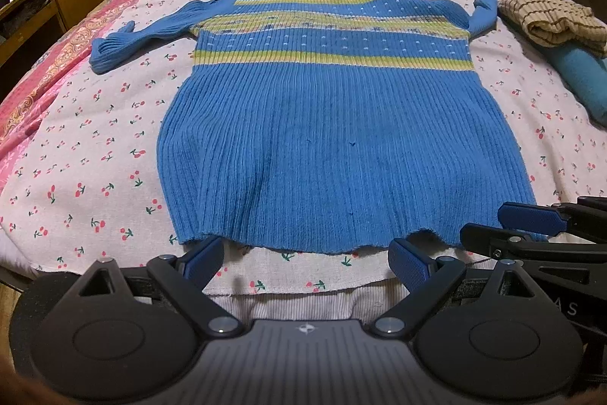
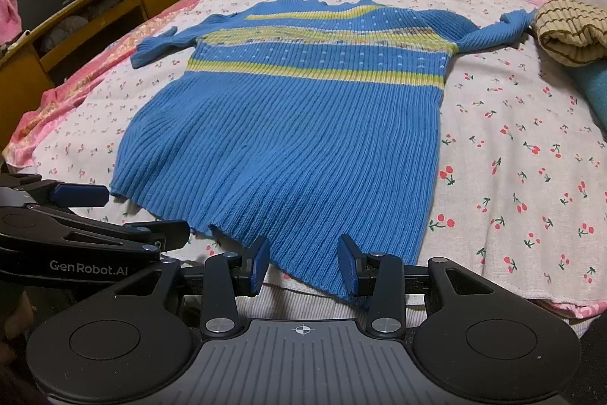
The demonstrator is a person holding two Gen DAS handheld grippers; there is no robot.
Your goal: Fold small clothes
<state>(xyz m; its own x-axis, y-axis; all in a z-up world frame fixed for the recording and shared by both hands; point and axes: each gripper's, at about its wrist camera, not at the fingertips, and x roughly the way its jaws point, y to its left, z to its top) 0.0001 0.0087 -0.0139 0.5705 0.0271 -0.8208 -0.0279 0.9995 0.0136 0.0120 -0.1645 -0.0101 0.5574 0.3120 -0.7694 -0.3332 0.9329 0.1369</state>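
At the near hem of the blue striped sweater (image 1: 322,124), both the left gripper (image 1: 307,262) and right gripper (image 2: 303,262) are hovering released, the garment's long axis running straight away from them.

There is one blue sweater (image 1: 322,109) with two sleeves spread out. Beside it lie two folded clothes: one beige striped piece (image 1: 550,19) and one teal piece (image 1: 584,74). Two grippers are visible, left gripper (image 1: 305,259) and right gripper (image 2: 303,262).

**Cut off and covered**

The folded teal cloth (image 2: 592,86) runs off the right edge, partly under the rolled tan striped knit (image 2: 569,29). The yellow wooden desk (image 1: 45,6) is cut by the left edge. Far clutter is too small to identify.
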